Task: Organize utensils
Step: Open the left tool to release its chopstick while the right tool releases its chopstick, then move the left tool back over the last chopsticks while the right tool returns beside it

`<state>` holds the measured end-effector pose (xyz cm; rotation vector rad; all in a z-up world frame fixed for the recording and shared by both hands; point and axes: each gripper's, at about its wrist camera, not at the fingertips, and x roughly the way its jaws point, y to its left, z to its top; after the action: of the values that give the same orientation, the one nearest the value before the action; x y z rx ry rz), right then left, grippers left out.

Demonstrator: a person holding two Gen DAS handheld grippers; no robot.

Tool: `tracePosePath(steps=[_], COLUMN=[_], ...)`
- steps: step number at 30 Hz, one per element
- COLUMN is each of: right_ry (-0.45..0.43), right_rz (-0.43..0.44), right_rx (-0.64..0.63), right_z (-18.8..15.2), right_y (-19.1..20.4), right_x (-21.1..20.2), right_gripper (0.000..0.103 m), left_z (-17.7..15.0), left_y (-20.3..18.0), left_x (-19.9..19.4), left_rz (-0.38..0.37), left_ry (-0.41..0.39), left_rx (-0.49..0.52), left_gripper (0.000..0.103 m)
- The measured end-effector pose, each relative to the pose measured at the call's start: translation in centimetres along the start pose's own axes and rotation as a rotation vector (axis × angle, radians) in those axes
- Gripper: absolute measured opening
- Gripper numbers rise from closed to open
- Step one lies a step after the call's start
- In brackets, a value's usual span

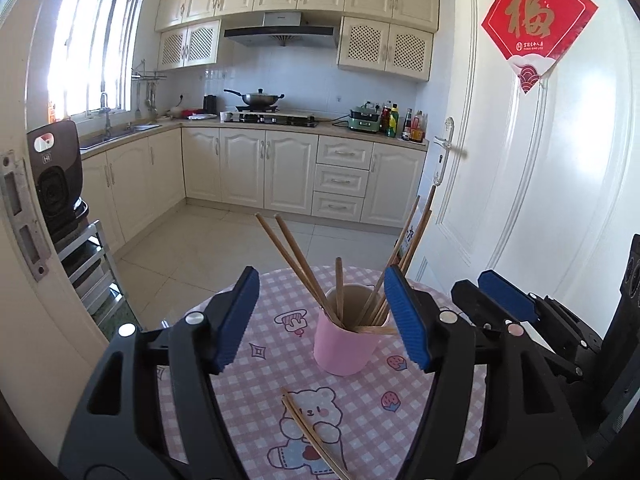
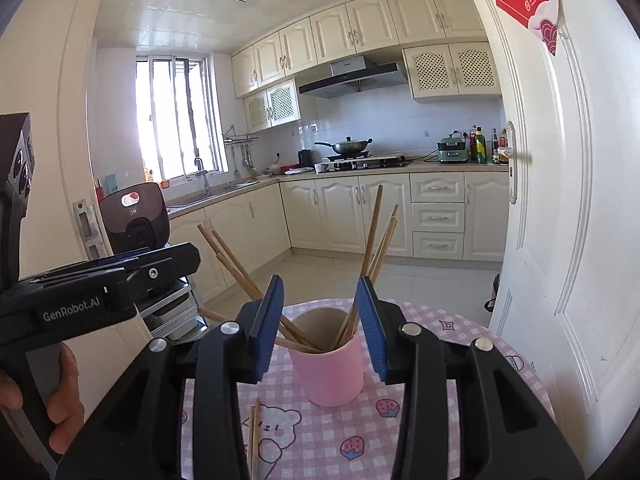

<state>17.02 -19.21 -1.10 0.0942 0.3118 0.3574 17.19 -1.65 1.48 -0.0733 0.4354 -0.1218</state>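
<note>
Item: pink cup [image 1: 344, 350], set upright on a round table [image 1: 448, 396] covered by a pink checked cloth with bear and strawberry prints. Wooden chopsticks [image 1: 298, 264] are held in the cup, fanned out toward 11 and 1 o'clock, with one lying across the rim.

Item: loose chopstick pair [image 1: 316, 440], laid flat on the cloth at 6 o'clock of the cup, well apart from it.

Item: left gripper [image 1: 320, 322]. Jaws are seen spread wide, nothing between the blue pads; the cup is found just beyond them, at 12 o'clock, untouched.

Item: right gripper [image 2: 320, 326]. Jaws are seen parted, nothing clamped; the cup is framed just past the pads at 12 o'clock. The loose pair [image 2: 253, 436] is seen at 7 o'clock of the cup.

Item: a hand [image 2: 60, 396], wrapped around the left gripper's handle.
</note>
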Motion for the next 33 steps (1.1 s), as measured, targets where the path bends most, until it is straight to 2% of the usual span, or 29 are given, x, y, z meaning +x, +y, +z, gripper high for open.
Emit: tracePosePath(steps=[10,16,23,29,33], right_ry=[-0.077,-0.113,-0.133,-0.133,-0.126], right_rz=[-0.056,-0.083,-0.090,-0.092,-0.085], right_rx=[-0.047,-0.081,-0.095,-0.085,-0.069], right_z=[-0.6,-1.3,-2.4,-3.4,-4.0], right_y=[2.2,3.5,4.6,5.0,5.1], right_x=[-4.8,-7.0,-8.6,-9.4,-9.6], right_gripper=[0.044,0.054,0.067,0.070,0.070], left_z=[-1.9,-3.3,-4.6,-5.9,-6.8], left_y=[-0.4,-0.1,0.8,1.8,2.3], left_x=[-4.8,-7.3,-8.6,-9.4,-9.8], left_rz=[0.051,0.072,0.079,0.067,0.091], left_ry=[-0.076,-0.114,-0.109,-0.108,-0.128], left_rx=[0.014,0.012,-0.018,-0.058,-0.066], left_gripper=[0.071,0.076,0.085,0.090,0.092])
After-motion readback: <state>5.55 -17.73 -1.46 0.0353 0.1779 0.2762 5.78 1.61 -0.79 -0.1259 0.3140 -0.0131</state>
